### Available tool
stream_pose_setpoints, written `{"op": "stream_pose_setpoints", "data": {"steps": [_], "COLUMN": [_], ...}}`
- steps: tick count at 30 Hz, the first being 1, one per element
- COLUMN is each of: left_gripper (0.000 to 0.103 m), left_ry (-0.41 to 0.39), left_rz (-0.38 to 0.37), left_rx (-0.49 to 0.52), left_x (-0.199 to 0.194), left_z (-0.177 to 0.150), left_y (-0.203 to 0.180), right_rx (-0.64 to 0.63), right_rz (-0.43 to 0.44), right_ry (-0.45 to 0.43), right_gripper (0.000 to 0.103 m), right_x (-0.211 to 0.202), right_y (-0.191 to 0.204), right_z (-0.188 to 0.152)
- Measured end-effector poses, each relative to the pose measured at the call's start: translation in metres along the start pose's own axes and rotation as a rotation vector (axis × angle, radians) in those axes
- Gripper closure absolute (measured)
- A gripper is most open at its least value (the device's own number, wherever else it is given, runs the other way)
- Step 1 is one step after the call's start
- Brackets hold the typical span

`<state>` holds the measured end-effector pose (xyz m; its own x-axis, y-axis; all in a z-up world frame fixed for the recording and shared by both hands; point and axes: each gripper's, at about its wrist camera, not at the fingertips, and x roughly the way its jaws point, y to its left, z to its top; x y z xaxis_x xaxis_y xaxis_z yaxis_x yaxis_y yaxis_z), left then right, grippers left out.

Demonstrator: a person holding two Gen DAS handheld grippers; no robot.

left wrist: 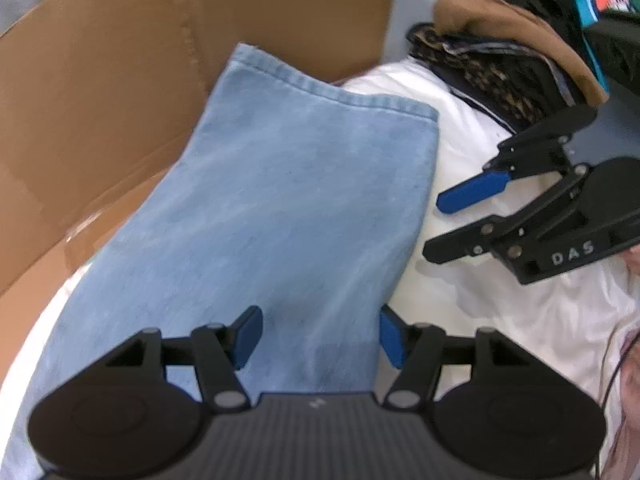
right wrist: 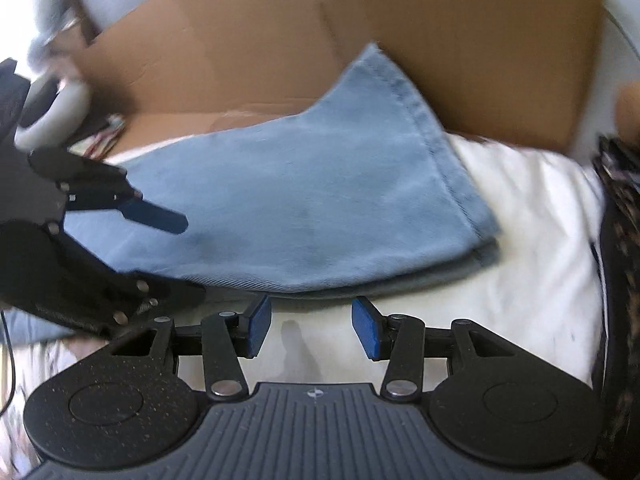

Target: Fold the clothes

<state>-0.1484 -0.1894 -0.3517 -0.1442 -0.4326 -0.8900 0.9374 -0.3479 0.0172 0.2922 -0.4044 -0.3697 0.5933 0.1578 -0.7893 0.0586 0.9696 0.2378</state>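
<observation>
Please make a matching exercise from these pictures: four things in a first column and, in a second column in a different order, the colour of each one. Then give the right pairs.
Things:
1. folded denim jeans
2. large cardboard box
3. crumpled sheet under the jeans
4. pads on the fingers of the right gripper

Colours:
A. white
B. dark blue
C. light blue
D. brown

Pairs: 1-C, 2-D, 3-A, 4-B
</observation>
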Motion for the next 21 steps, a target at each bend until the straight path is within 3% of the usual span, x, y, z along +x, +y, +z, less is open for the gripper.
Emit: {"op": "stream_pose_setpoints", "data": {"steps": [6, 10, 14, 21], "left_gripper": [0.037, 0.037, 0.034, 0.029], "left_ry": [0.002, 0.033, 0.03, 0.025], "left_rz": [0.065, 0.133, 0.243, 0.314], "left_rx": [-0.116, -0.076, 0.005, -0.065], "left_x": [-0.023, -0.032, -0.034, -0.043], "left_z": [-0.022, -0.04, -0.056, -0.072], "left_y": [-0.003, -0.014, -0.024, -0.013], "right_rx": [-0.048, -0.075, -0.001, -0.05], "right_rz": [0.076, 0.119, 0.133, 0.154], "right_ry": [0.007, 0.007, -0.012, 0.005], "right_gripper": [0.051, 0.051, 0.051, 0.051], "right_x": [0.005, 0.005, 0.005, 0.007], "right_y": [0.015, 0.027, 0.028, 0.044], "right_z": [-0.003, -0.01, -0.014, -0.02]}}
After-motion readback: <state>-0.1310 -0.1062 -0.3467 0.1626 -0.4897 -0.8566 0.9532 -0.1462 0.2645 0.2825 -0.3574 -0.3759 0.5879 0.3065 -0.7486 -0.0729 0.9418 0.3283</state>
